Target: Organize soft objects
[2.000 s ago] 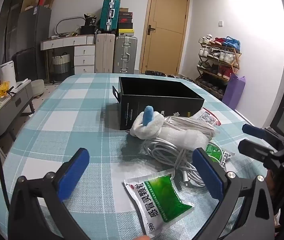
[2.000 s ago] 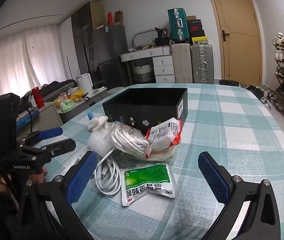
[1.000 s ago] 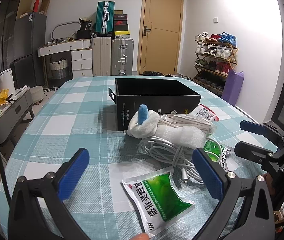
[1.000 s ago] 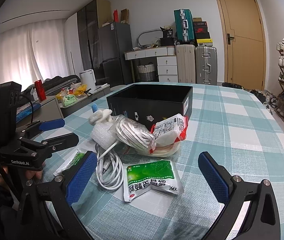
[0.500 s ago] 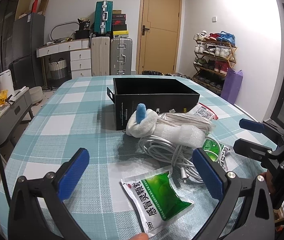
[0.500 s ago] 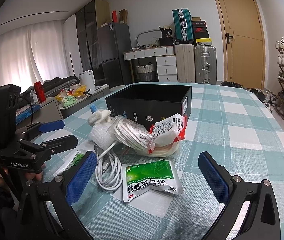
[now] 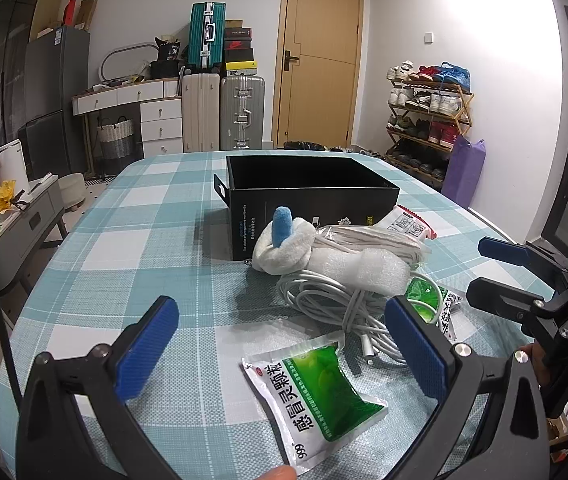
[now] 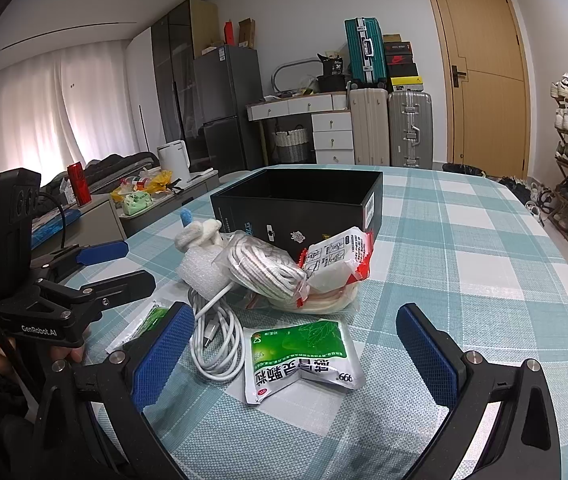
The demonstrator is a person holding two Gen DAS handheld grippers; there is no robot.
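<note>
Two claws, both spread wide and empty, hover low over the table (image 7: 131,240) on opposite sides of one heap. Left claw (image 7: 279,350): green sachet (image 7: 320,388) lies flat directly between its fingers; white cable coil (image 7: 324,300) just ahead, then foam roll (image 7: 364,266) and plush toy (image 7: 284,246). Right claw (image 8: 304,356): a second green sachet (image 8: 300,356) sits between its fingers, bagged rope (image 8: 263,264) and red-edged packet (image 8: 340,256) beyond. Black box (image 7: 308,188) stands open-topped behind the heap, touching it: likely the destination, kept within reach. Judgement: nothing packed yet; each claw is aligned on the nearest loose, flat item first.
</note>
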